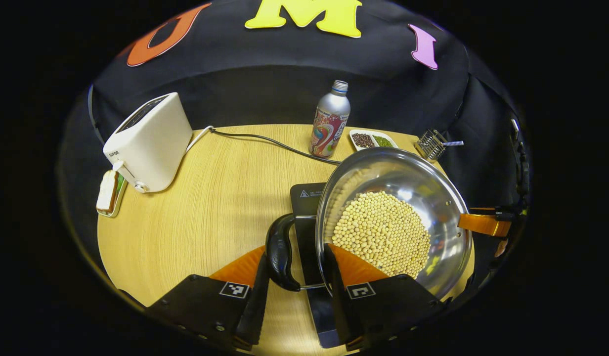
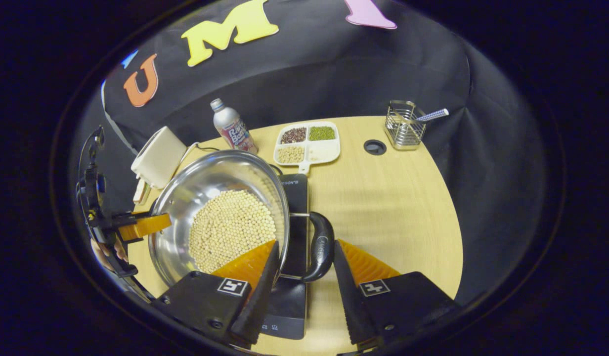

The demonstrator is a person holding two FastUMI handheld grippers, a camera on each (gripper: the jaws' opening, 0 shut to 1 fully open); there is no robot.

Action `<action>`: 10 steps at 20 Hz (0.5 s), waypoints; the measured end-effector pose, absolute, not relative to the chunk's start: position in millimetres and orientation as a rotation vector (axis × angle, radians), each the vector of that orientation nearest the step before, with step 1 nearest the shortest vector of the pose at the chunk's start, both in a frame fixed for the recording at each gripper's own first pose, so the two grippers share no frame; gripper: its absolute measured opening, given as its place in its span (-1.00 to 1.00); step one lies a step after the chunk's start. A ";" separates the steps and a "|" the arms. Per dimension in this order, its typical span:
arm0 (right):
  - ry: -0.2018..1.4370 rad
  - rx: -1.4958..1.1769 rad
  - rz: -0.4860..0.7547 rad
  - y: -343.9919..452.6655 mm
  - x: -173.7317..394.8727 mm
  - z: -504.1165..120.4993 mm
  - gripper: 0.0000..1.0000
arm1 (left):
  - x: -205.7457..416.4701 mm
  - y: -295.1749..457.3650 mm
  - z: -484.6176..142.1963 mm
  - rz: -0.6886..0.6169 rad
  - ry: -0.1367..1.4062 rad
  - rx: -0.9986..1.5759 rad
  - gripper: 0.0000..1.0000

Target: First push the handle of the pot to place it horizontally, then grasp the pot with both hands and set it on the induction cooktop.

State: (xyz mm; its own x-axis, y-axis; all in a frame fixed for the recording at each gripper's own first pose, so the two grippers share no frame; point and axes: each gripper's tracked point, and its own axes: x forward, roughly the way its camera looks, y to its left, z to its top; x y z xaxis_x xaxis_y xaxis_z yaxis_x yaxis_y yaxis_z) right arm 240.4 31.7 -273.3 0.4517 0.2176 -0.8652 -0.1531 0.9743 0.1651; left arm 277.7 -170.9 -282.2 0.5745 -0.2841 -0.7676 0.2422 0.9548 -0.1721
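Pot (image 1: 393, 217) of beans sits lower right of frame over cooktop (image 1: 309, 237), left gripper (image 1: 297, 291) and right gripper (image 2: 304, 277) wide around its handles, unclamped, so uneven lift risks tilting, spilling beans.

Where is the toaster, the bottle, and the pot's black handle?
toaster (image 1: 153, 141), left gripper view, its white side.
bottle (image 1: 330, 121), left gripper view, its silver body.
pot's black handle (image 2: 323, 247), right gripper view, the grip's middle.
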 end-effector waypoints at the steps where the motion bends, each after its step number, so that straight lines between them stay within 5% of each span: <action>1: 1.044 0.076 0.231 30.5 242.7 -265.9 0.36 | 276.3 -171.2 -281.5 -0.311 0.899 -0.074 0.16; 4: 0.953 0.095 0.236 33.1 250.5 -256.7 0.72 | 273.7 -170.7 -273.5 -0.318 0.860 -0.144 0.01; 5: 0.931 0.099 0.232 33.9 250.1 -253.7 0.77 | 274.8 -164.8 -268.8 -0.297 0.836 -0.146 0.53; 7: 0.884 0.110 0.248 36.5 242.7 -243.8 0.83 | 273.6 -160.6 -258.0 -0.286 0.787 -0.145 0.54; 9: 0.815 0.090 0.256 35.3 237.5 -228.6 0.83 | 264.9 -158.1 -245.8 -0.275 0.745 -0.133 0.96; 10: 0.780 0.069 0.252 33.0 233.1 -221.9 0.84 | 260.3 -155.0 -238.9 -0.268 0.718 -0.123 0.95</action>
State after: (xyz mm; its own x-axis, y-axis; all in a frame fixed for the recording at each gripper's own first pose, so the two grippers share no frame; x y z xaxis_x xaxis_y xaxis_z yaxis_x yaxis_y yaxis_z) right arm 233.1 33.0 -221.9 0.6826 0.2495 -0.6869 -0.1989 0.9679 0.1539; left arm 260.3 -155.0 -238.9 0.7210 -0.2839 -0.6321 0.2002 0.9587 -0.2022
